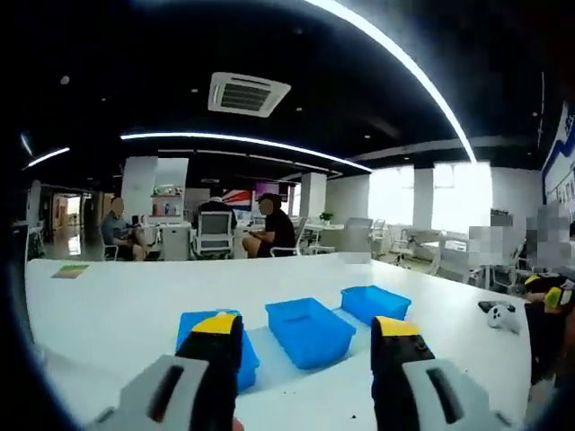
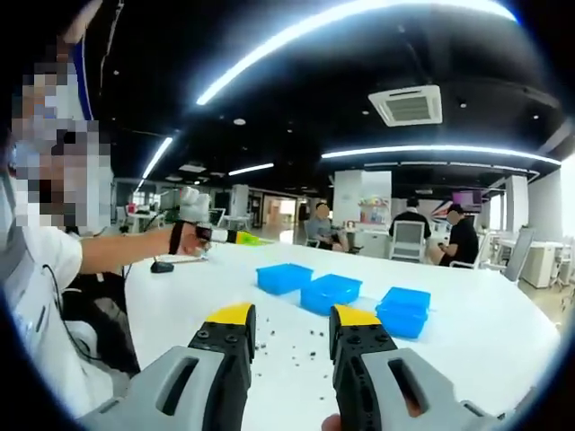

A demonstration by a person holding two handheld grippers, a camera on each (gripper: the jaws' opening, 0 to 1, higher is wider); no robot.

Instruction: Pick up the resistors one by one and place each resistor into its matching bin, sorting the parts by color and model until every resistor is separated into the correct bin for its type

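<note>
Three blue bins stand in a row on the white table (image 1: 117, 314): the left bin (image 1: 190, 325) is partly behind my jaw, then come the middle bin (image 1: 310, 332) and the right bin (image 1: 375, 303). My left gripper (image 1: 305, 328) hovers in front of them, open, with nothing between its jaws. In the right gripper view the bins (image 2: 331, 292) lie further off. Several tiny dark resistors (image 2: 289, 346) are scattered on the table just beyond my right gripper (image 2: 292, 316), which is open and holds nothing.
A person sits at the table's left end, their gloved hand (image 2: 189, 229) stretched over it beside a black object (image 2: 162, 267). A yellow-and-black gripper (image 1: 550, 305) and a small white object (image 1: 499, 314) sit at the right. People sit at desks (image 1: 269, 229) behind.
</note>
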